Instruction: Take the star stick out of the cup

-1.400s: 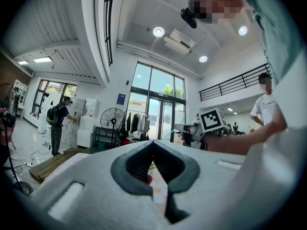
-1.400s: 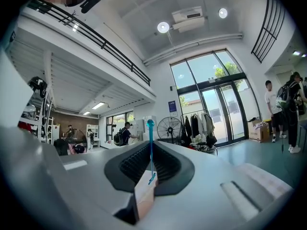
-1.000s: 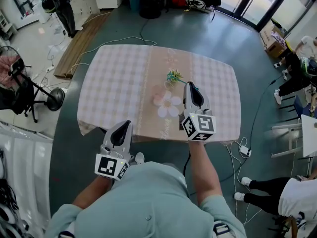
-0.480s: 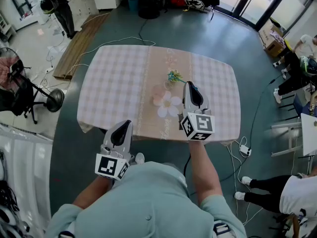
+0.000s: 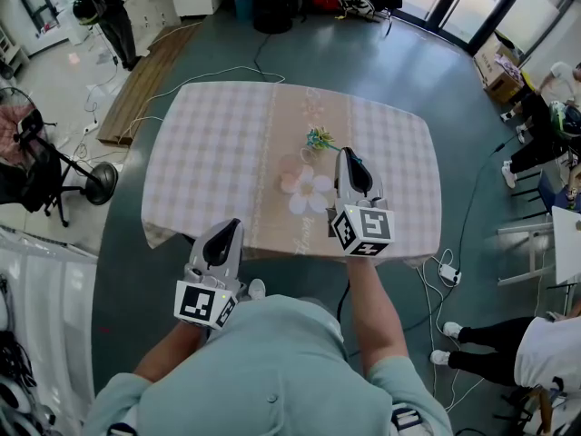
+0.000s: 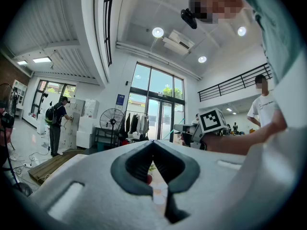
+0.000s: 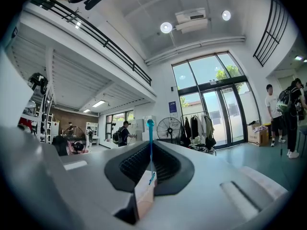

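Cup (image 5: 308, 157) w/ star stick (image 5: 318, 139), on tbl (image 5: 209, 153)

— Head view?
— High, steeply down over the left gripper (image 5: 227, 230) and right gripper (image 5: 348, 157) onto the table (image 5: 218, 143).
— Gripper views?
— Low, level, facing outward, close behind their jaws; both share the standing fan (image 7: 169, 127).

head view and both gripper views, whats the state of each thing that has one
left hand-held gripper: jaws together, nothing held
right hand-held gripper: jaws shut on a thin blue stick, as far as its own view shows
blue stick: upright on the line where the jaws meet
cup: upright on the tablecloth, beside the right hand-held gripper
other sticks: standing in the cup
tablecloth: spread flat
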`<state>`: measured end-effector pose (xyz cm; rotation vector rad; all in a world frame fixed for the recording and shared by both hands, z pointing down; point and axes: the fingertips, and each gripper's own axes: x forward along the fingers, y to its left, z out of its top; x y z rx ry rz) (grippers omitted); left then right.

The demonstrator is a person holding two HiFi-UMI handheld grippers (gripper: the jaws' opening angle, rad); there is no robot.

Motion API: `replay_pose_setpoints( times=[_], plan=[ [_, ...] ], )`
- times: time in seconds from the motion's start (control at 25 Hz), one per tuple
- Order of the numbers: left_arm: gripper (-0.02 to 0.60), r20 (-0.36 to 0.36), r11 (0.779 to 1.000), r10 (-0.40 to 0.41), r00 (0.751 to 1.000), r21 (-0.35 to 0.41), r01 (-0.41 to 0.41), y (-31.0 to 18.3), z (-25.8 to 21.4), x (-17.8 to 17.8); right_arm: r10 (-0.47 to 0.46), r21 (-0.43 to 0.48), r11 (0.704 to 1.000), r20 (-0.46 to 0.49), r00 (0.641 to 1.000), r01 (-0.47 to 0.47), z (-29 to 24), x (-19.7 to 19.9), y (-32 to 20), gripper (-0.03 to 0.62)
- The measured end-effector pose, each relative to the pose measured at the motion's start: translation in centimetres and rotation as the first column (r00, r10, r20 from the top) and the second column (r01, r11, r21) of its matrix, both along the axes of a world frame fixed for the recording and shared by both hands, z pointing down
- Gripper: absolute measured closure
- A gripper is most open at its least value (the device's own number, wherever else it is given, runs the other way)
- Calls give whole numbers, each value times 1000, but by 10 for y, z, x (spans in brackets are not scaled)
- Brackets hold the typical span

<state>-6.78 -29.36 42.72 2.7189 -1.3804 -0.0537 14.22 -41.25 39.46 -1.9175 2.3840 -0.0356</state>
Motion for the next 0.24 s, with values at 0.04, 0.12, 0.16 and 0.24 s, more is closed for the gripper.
replay_pose_setpoints(
  times=[0.04,0.12,0.16,0.24],
  plan=[
    [581,1,1000,0,1000,0,0,0,-1,0,-1,0,1000,1,1000,1,-1,0,0,585],
    [581,1,1000,0,1000,-1,0,-1,-2,0,-2,-2,1000,2,1000,2,-1,-1,-1,585],
    [581,1,1000,0,1000,-1,0,-1,-2,-1,-2,-2,1000,3,1000,2,-2,-1,-1,585],
    [581,2,1000,-1,1000,0,1,-1,-3,-1,-4,-3,1000,6,1000,4,-2,-1,-2,585]
  ],
)
